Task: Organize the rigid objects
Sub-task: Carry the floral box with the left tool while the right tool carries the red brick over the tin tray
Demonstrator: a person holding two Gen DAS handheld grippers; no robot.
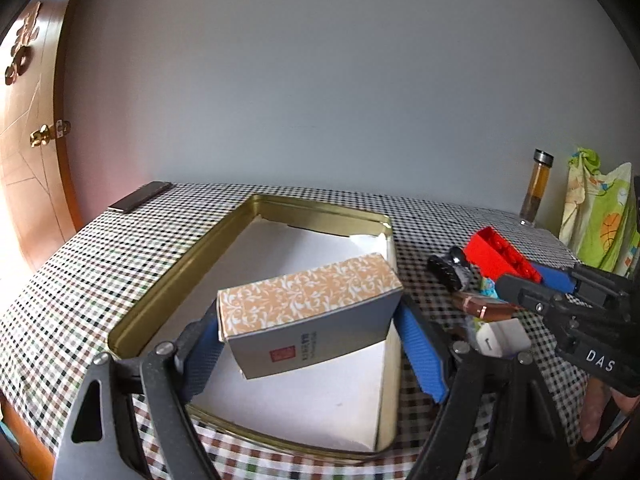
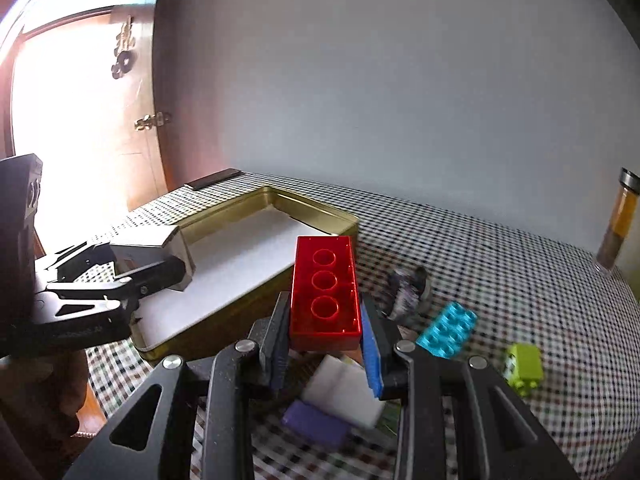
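Note:
My left gripper [image 1: 308, 332] is shut on a small cardboard box [image 1: 308, 312] with an orange floral top and grey sides, held above the white-lined gold tin tray [image 1: 176, 264]. My right gripper [image 2: 324, 332] is shut on a red toy brick [image 2: 325, 292], hollow underside facing the camera, held above the table just right of the tray [image 2: 320, 210]. In the left wrist view the right gripper [image 1: 516, 280] and the red brick [image 1: 500, 258] show at the right. In the right wrist view the left gripper and its box [image 2: 160, 256] hang over the tray's left end.
On the checked tablecloth lie a cyan brick [image 2: 448, 330], a green toy [image 2: 522, 368], a white block [image 2: 344, 396], a purple piece [image 2: 316, 426] and a dark wheeled toy [image 2: 408, 290]. A glass bottle [image 1: 538, 184] and a patterned bag [image 1: 600, 216] stand at the back right. A dark flat bar [image 1: 140, 197] lies by the far-left edge.

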